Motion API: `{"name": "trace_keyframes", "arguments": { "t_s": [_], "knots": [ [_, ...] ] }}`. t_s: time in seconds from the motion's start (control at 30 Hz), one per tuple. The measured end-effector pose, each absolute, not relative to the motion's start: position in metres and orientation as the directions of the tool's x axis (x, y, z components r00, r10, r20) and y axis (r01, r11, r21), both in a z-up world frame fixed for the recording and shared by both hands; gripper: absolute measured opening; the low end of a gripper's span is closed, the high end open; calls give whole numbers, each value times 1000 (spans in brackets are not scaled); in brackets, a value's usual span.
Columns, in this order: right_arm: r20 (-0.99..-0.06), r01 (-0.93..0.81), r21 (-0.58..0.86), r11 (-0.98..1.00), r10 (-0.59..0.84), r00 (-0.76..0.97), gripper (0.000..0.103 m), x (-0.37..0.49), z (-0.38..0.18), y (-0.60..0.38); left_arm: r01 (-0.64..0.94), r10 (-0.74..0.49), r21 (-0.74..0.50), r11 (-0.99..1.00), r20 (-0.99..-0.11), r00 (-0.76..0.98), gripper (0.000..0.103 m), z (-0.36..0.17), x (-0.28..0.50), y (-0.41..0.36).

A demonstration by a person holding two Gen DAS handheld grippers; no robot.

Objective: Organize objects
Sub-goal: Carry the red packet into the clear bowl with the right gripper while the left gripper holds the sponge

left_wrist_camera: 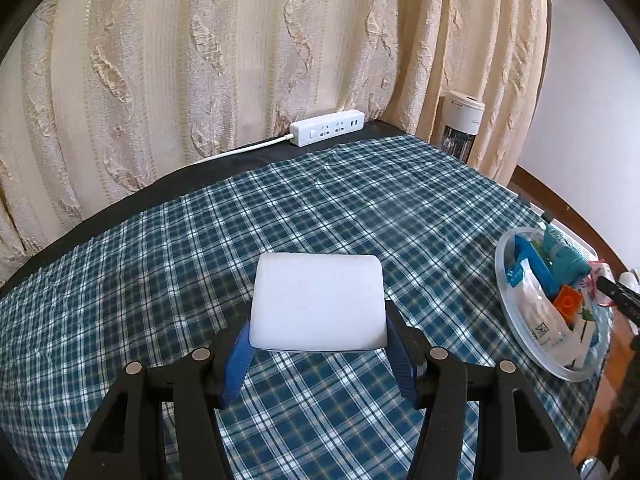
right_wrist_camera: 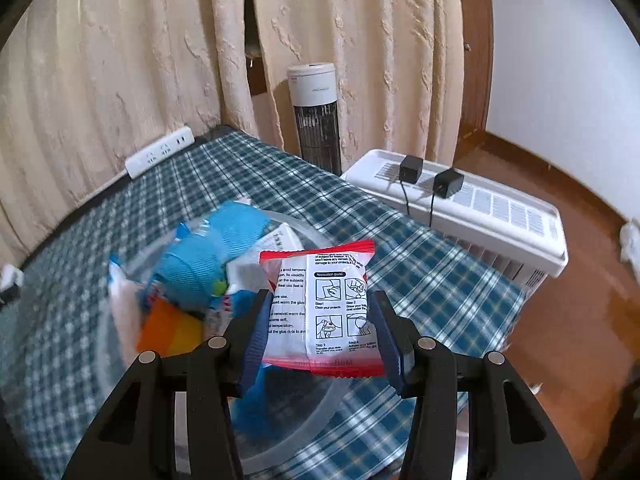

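Both wrist views face downward, sharing the plaid table [left_wrist_camera: 360, 208].

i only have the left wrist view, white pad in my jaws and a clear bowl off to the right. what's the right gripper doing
Observer: The right gripper is shut on a red-edged white plastic sachet with printed instructions.
Operator: where is it relative to the bowl
Observer: It is just above the clear round plastic bowl, with the sachet over the bowl's near side.
Operator: what's in the bowl on that side
Observer: A blue ribbed packet and an orange block lie left of the sachet, both blurred.
Operator: anything beyond the table edge
Observer: A white slatted appliance on the floor, with two black plug adapters on top.
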State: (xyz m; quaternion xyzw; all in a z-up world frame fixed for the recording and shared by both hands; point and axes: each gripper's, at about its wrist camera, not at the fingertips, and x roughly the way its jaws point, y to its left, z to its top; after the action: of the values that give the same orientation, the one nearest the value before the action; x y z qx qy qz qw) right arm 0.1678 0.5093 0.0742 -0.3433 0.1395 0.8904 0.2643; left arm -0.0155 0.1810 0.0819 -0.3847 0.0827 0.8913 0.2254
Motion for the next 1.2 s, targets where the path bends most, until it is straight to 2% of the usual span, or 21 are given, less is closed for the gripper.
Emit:
{"name": "trace_keyframes", "arguments": {
  "t_s": [0.4,0.77,0.87,1.2],
  "knots": [
    [-645,-456,-108,-883,412,-644,52,151,61,485,-435,311,-23,-900,-734,-604,63,83,-19,166],
    [-627,-441,62,-895,308,-715,53,159,64,504,-508,357,-36,-861,-754,-551,63,80,1,207],
    [-611,-435,108,-894,286,-738,61,165,68,507,-551,389,-44,-834,-754,-529,63,84,10,229],
    [-540,-408,258,-876,219,-813,62,190,82,523,-689,475,-46,-723,-757,-449,63,95,43,305]
  ]
}}
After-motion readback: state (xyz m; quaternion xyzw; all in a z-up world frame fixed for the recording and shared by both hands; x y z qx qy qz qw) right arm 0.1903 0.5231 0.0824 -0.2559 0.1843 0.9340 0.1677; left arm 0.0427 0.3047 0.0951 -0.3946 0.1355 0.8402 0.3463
